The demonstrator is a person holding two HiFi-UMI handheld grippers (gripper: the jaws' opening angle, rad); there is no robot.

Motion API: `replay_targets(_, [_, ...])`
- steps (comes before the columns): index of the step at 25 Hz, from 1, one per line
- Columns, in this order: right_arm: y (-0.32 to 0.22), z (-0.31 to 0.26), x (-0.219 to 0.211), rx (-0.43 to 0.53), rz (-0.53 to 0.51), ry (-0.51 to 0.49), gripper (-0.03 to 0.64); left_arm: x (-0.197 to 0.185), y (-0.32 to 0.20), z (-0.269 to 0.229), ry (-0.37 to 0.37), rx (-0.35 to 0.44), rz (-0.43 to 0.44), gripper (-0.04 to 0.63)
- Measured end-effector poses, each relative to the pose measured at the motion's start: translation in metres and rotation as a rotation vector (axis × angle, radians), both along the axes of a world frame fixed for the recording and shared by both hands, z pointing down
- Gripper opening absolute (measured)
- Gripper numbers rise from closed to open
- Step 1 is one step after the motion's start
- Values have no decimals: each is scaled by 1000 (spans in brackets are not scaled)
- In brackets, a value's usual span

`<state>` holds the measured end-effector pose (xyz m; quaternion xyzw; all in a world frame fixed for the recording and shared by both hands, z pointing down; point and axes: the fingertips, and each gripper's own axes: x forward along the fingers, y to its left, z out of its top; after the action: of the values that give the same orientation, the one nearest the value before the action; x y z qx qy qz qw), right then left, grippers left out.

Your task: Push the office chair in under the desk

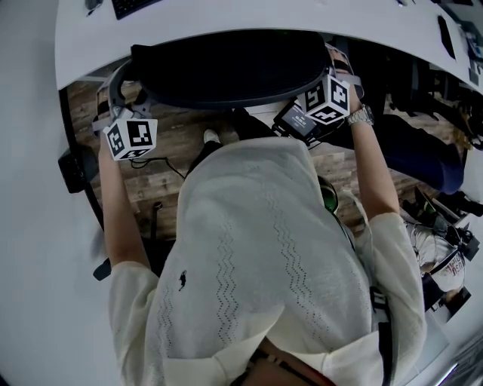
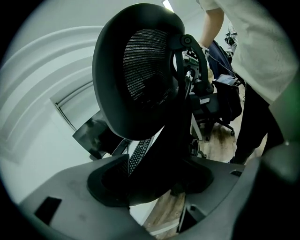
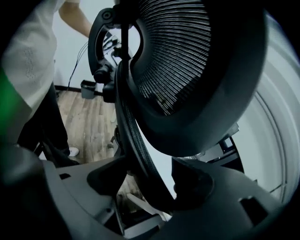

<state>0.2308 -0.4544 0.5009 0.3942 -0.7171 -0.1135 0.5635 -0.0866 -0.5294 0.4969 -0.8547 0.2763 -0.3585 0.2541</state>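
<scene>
Chair (image 1: 234,68) is nose-in at the bench (image 1: 226,22). Its black back sits right at the bench's curved edge. The seat is out of sight, presumably under the top. It looks nearly home, but I can't confirm that with seat and base hidden.

Left tool (image 2: 154,185): jaws wide apart, straddling the dark frame of the chair back on the side away from the bench. Light shows between one jaw and the frame, so I read it as not clamped.

Right tool (image 3: 150,183): jaws apart too. The mesh rim (image 3: 136,145) of the back runs slantwise between them, with a gap on at least one side. That reads as a straddle, not a pinch.

For the push:
- No squeeze needed. Bear on the frame with the throat of each tool and load straight toward the bench.
- Match both sides. An uneven push likely swivels the back, so the chair yaws instead of rolling in.
- Push on the frame, not the mesh. Mesh gives and soaks up travel.
- Go slow near the bench edge. I can't see any armrests, and they could catch the underside.
- Stop once the back meets the bench edge. The keyboard (image 2: 138,157) lies on the bench, so don't jolt it.
- Then draw the tools straight off, away from the bench, so the rim doesn't snag a jaw.
</scene>
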Motion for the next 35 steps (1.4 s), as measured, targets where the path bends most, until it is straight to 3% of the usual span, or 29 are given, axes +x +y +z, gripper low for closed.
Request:
replay_targets(5, [2, -8, 1, 41, 29, -71, 321, -3, 1, -3, 53, 22, -63, 288])
replay_targets(9, [11, -24, 7, 127, 159, -203, 312, -9, 7, -5, 100, 50, -135, 296])
replay_targets(11, [21, -29, 13, 163, 215, -267, 296, -9, 10, -8, 151, 58, -173, 296])
replay_targets(13, [30, -37, 13, 189, 258, -336, 287, -11, 16, -17, 246, 49, -216, 296])
replay_targets(16, [43, -45, 6, 201, 313, -461, 274, -16, 31, -22, 376, -37, -267, 230])
replay_targets(19, [58, -44, -3, 180, 362, -572, 265, -19, 57, -8, 415, -156, -313, 113])
replay_targets(23, [82, -38, -23, 136, 422, -760, 223, -17, 103, 5, 479, -258, -340, 48])
replay_targets(29, [115, -40, -56, 109, 474, -994, 71, -11, 154, 0, 628, -382, -361, 21])
replay_targets(35, [143, -49, -84, 122, 475, -1089, 2, -11, 178, -19, 736, -393, -388, 20])
